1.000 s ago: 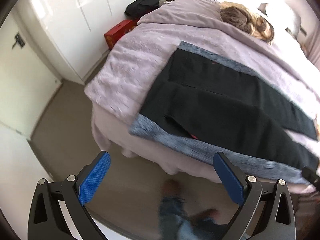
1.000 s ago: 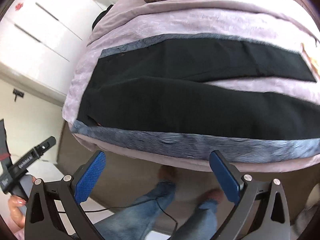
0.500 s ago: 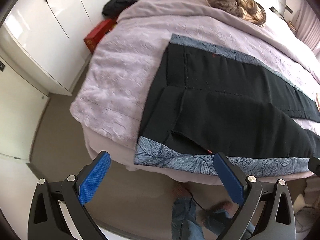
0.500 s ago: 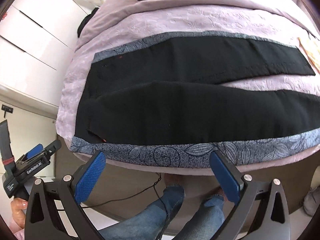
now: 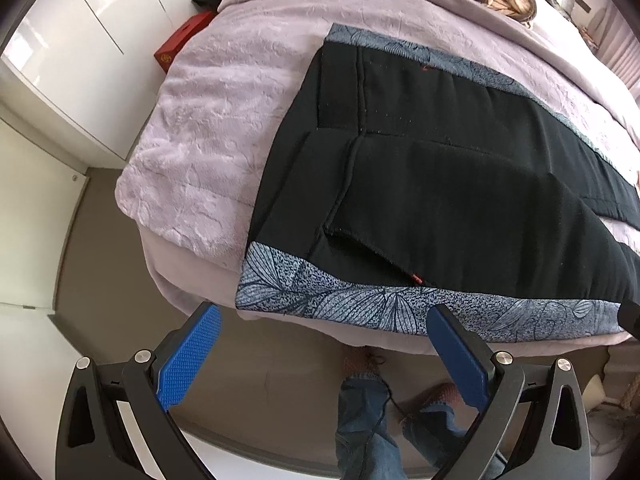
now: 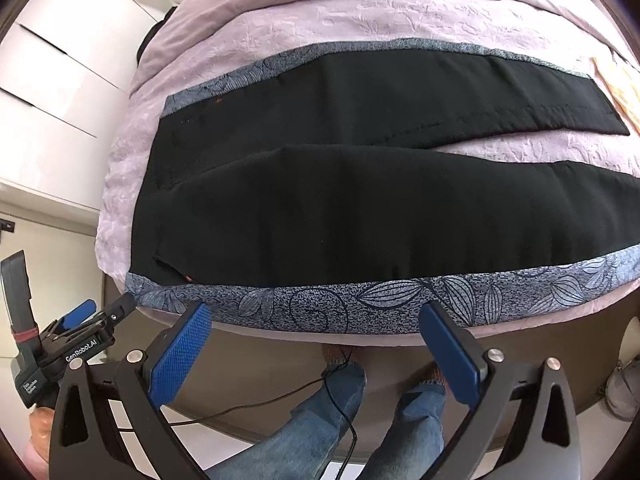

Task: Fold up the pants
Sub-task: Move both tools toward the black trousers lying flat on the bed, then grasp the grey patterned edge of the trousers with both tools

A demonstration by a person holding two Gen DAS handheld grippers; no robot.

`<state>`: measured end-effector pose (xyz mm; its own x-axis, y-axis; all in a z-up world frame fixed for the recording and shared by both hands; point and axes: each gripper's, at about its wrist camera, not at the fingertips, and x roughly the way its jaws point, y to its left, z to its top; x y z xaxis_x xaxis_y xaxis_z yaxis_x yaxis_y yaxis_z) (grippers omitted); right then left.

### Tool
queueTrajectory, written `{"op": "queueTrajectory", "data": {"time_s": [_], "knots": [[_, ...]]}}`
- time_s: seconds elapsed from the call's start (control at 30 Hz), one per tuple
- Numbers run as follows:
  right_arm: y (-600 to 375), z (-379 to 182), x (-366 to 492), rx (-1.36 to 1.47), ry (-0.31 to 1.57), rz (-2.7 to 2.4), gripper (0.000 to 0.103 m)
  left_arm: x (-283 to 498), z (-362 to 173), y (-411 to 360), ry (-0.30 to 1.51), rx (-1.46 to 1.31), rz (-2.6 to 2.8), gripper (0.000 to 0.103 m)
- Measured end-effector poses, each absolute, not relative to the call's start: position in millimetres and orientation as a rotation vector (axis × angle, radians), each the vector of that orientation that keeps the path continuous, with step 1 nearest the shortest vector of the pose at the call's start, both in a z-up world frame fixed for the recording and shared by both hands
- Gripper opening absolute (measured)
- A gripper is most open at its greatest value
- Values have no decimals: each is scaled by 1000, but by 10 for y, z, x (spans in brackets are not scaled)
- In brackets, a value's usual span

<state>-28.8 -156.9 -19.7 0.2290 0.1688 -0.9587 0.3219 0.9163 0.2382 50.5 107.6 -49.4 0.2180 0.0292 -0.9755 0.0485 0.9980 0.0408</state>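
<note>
We hold both grippers above the floor at the bed's [image 5: 208,168] near edge, fingers spread wide and grasping nothing. Ahead of the left gripper [image 5: 324,344], the pants [image 5: 440,200] lie flat on a blue patterned cloth [image 5: 320,292] spread over the lilac blanket; the waist end sits just beyond and between our left fingers [image 5: 192,356], with the legs running off past the right finger. The cloth's near corner hangs close in front of the left finger, apart from it.

From the right gripper [image 6: 316,344], the pants [image 6: 340,216] stretch across the whole width beyond the fingers [image 6: 180,352], waist toward the left finger side, the two legs parting toward the right with a wedge of blanket between them. The cloth's [image 6: 360,300] border lies just past both fingertips, not touched. The left gripper [image 6: 94,316] shows out beyond our left finger, near the cloth's corner. Below the fingers stand jeans-clad legs [image 6: 320,420] with a thin cable [image 6: 240,404] trailing across the floor.
</note>
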Motion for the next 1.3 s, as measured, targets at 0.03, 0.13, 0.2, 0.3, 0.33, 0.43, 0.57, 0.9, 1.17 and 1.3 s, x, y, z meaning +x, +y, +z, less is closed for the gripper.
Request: {"op": "queueTrajectory", "data": {"time_s": [0.03, 0.13, 0.2, 0.3, 0.33, 0.43, 0.57, 0.9, 1.17, 1.3], "knots": [[-1567, -229, -276, 434, 1353, -107, 103, 511, -513, 1074, 1356, 67, -11, 103], [-1568, -301, -276, 443, 1361, -100, 103, 521, -575, 1063, 1370, 67, -7, 103], [-1566, -351, -276, 451, 1366, -95, 103, 530, -611, 1057, 1376, 70, -4, 103], [-1558, -411, -274, 465, 1365, -87, 103, 545, -647, 1057, 1378, 61, 3, 103], [-1549, -430, -267, 467, 1365, -82, 103, 552, -661, 1057, 1380, 53, 5, 103], [-1554, -472, -248, 470, 1368, -80, 103, 569, -703, 1048, 1389, 45, 10, 103], [-1563, -520, -240, 477, 1372, -81, 103, 589, -734, 1019, 1395, 44, 9, 103], [-1586, -578, -218, 495, 1379, -63, 103, 622, -757, 975, 1398, 41, 11, 103], [-1555, -595, -212, 509, 1373, -39, 103, 619, -784, 988, 1401, 44, 15, 103], [-1546, -609, -208, 514, 1371, -38, 103, 612, -807, 1010, 1400, 40, 14, 103]]}}
